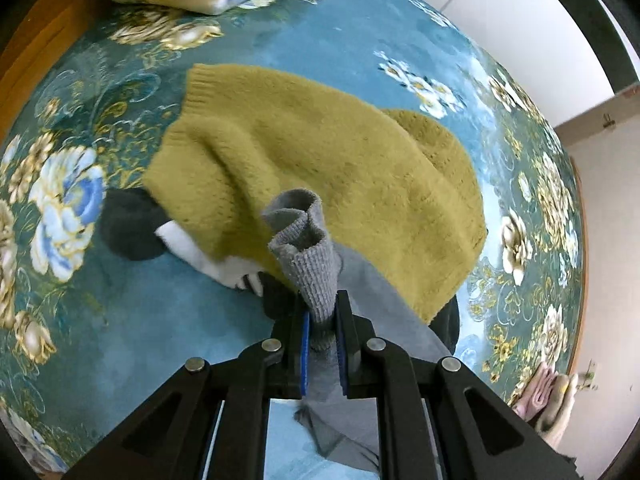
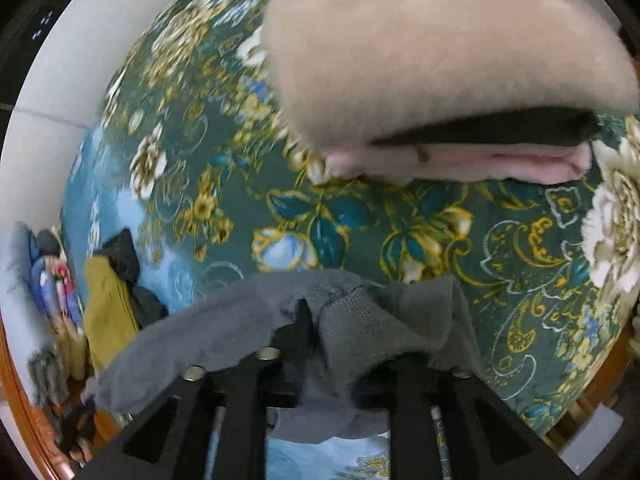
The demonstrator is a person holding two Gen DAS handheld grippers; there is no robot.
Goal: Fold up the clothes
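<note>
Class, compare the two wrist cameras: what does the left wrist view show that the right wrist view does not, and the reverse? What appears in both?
Left wrist only: the left gripper shut on a ribbed grey cuff, and a white garment.

Right wrist only: a folded stack, beige top, pink bottom, filling the view.

Both: the grey garment, the mustard sweater and the floral bedspread.

Colours ahead of my tools

Grey knit garment (image 1: 316,264) at my left tool; mustard sweater (image 1: 320,168) beyond it; teal bedspread (image 1: 280,32) with gold-and-white flowers; beige and pink folded pile (image 2: 440,60).
</note>
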